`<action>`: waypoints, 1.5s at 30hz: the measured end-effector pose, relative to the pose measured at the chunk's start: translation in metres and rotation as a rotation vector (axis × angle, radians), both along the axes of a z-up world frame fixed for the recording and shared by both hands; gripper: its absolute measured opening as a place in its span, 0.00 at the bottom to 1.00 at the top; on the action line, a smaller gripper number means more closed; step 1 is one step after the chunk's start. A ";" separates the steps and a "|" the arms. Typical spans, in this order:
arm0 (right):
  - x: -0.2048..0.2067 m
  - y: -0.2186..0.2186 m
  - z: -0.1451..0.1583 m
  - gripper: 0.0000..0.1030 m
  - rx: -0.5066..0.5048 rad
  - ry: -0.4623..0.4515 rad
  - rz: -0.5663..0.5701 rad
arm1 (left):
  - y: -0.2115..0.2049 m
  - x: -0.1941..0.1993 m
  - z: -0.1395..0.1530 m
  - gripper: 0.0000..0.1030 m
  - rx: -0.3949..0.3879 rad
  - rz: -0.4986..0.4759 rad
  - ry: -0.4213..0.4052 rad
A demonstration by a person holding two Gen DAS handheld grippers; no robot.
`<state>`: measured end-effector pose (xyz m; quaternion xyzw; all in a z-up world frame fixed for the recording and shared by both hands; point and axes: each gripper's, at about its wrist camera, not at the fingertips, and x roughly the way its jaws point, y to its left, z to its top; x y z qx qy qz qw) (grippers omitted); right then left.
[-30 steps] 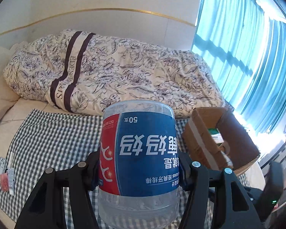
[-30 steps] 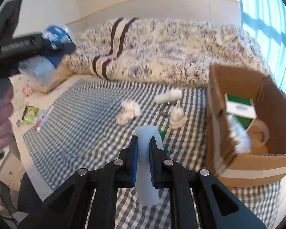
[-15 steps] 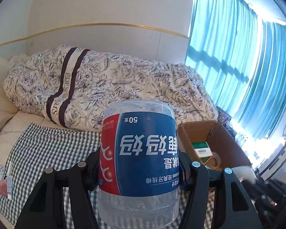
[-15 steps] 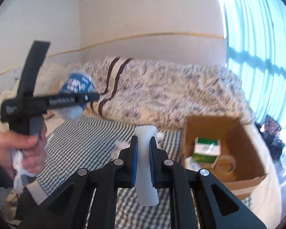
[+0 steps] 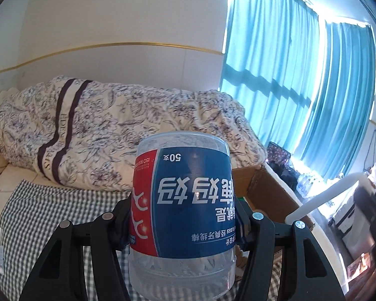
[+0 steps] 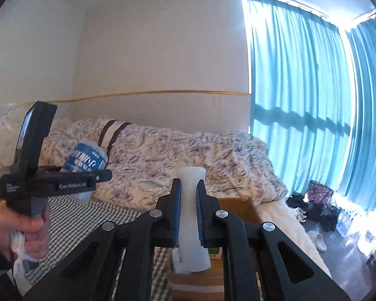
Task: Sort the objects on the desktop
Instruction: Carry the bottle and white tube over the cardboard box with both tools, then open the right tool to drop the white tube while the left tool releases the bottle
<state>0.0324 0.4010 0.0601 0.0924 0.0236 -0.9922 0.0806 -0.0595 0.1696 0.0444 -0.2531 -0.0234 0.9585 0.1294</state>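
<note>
Between the left tool's (image 5: 183, 215) closed fingers sits a clear floss-pick jar (image 5: 181, 208) with a blue and red label, held upside down above the checked cloth (image 5: 37, 208). The right tool (image 6: 188, 208) is clamped on a white tube (image 6: 190, 215), raised over the cardboard box (image 6: 238, 203) beside the floral duvet (image 6: 188, 155).

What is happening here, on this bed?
A person is sorting things with a hand-held gripper in each hand. The left hand-held gripper is shut on a clear tub with a blue label. The right hand-held gripper is shut on a white tube, above the open cardboard box on the checked cloth.
</note>
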 end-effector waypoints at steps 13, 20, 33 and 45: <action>-0.059 0.054 -0.025 0.12 -0.027 -0.111 -0.067 | 0.065 -0.041 -0.026 0.60 0.000 -0.115 -0.061; -0.112 0.085 -0.078 0.13 -0.072 -0.384 -0.099 | 0.102 -0.062 -0.048 0.60 -0.048 -0.180 -0.100; -0.136 0.105 -0.128 0.61 -0.025 -0.552 -0.163 | 0.149 -0.082 -0.094 0.60 -0.095 -0.267 -0.189; -0.089 0.136 -0.087 0.81 -0.085 -0.233 -0.320 | 0.184 -0.098 -0.127 0.61 -0.162 -0.309 -0.317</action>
